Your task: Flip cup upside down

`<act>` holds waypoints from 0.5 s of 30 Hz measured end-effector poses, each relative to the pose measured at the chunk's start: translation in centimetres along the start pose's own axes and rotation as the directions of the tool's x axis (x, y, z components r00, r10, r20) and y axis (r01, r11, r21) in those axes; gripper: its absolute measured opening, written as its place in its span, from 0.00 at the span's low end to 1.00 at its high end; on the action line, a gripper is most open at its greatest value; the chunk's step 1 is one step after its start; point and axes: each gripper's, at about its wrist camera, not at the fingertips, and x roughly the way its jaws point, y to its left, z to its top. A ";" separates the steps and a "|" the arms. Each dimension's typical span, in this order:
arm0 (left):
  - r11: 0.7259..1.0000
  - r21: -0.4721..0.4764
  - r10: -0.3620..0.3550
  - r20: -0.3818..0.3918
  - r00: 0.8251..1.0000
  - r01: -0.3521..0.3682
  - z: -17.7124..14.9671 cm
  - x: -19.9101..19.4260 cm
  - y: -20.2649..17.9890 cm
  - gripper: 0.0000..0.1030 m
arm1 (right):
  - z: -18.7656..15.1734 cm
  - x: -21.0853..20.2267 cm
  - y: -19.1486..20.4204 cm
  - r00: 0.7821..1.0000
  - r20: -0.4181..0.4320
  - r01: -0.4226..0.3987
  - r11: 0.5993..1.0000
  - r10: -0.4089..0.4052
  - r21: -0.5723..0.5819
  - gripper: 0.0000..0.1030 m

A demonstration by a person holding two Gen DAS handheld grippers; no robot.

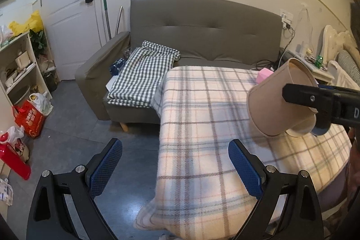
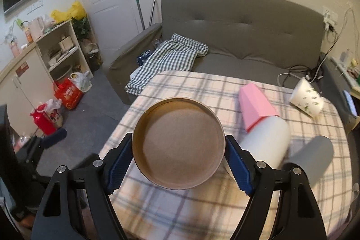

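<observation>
Mid-flip, the right gripper [image 2: 177,163] clamps the cup [image 2: 178,143] tilted; next, lower it rim-down onto the surface [image 2: 202,206] at 6 o'clock, while the left gripper [image 1: 175,168] idles, jaws apart.

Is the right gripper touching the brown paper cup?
Touching. The right wrist view shows both blue pads of the right gripper pressed against the sides of the brown paper cup, held above the plaid blanket.

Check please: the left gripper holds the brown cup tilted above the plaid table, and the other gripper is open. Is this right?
Wrong gripper: the right gripper holds the brown cup, as the right wrist view shows. The left gripper is the open one, and the cup is tilted above the plaid table.
</observation>
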 end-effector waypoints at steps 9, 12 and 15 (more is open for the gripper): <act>0.999 -0.040 0.003 -0.037 0.999 -0.005 0.2 1.8 0.6 0.95 | 1.5 4.5 -0.3 0.998 -0.070 -0.009 1.000 0.008 -0.009 0.76; 0.999 -0.044 0.000 -0.049 0.999 -0.003 0.3 2.3 0.5 0.95 | 1.6 5.7 -0.6 0.996 -0.087 0.001 1.000 -0.002 -0.009 0.76; 0.999 -0.048 -0.010 -0.063 0.998 0.007 0.4 2.8 0.4 0.95 | 1.9 6.2 -1.0 0.996 -0.084 0.000 1.000 0.000 0.000 0.76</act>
